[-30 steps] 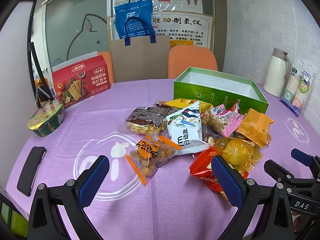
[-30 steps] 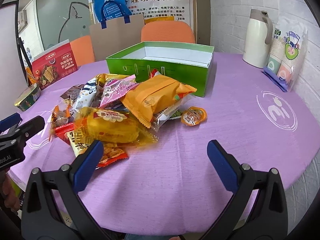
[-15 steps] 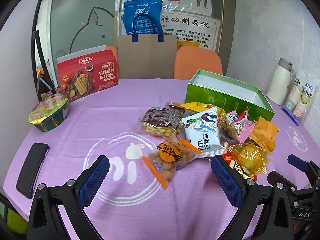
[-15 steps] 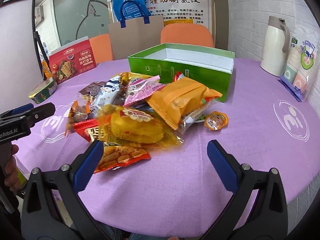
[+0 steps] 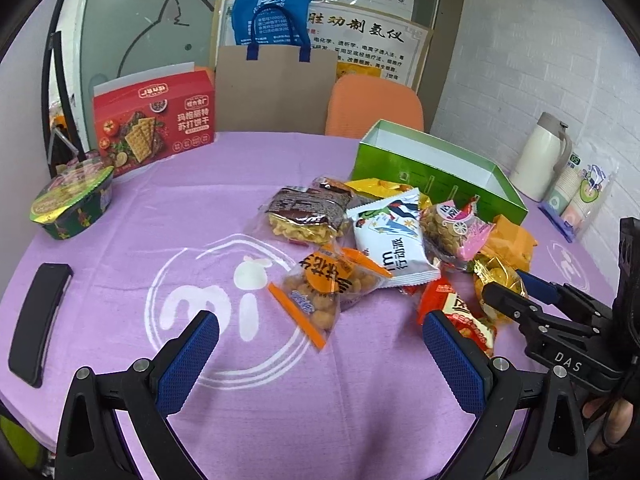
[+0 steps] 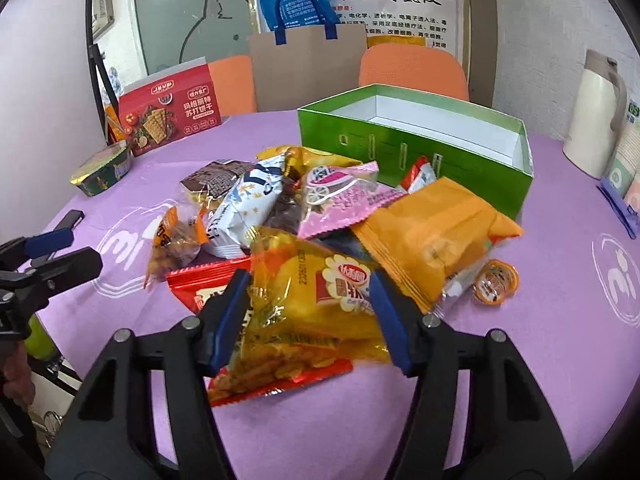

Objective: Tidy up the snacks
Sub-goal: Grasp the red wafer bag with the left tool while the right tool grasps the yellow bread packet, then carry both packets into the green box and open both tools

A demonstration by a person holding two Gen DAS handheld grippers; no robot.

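Observation:
A pile of snack packets lies on the purple tablecloth in front of an open green box (image 5: 432,184) (image 6: 400,148). My right gripper (image 6: 308,316) (image 5: 514,288) has its blue pads pressed on both sides of a yellow snack bag (image 6: 320,292) (image 5: 496,276), which rests on a red packet (image 6: 200,284). Beside it lie an orange bag (image 6: 432,240), a pink packet (image 6: 340,200) and a small jelly cup (image 6: 494,282). My left gripper (image 5: 316,344) (image 6: 68,252) hovers open and holds nothing, just short of a clear peanut bag (image 5: 324,288) and a white packet (image 5: 392,240).
A red cracker box (image 5: 154,120) and a noodle bowl (image 5: 72,204) stand at the far left, with a black phone (image 5: 38,320) near the left edge. A cream thermos (image 5: 540,160) and a sleeve of paper cups (image 5: 580,196) stand at the right. Orange chairs sit behind the table.
My right gripper moved forward over the yellow bag and its jaws narrowed onto it. My left gripper drew back a little and rose, still open.

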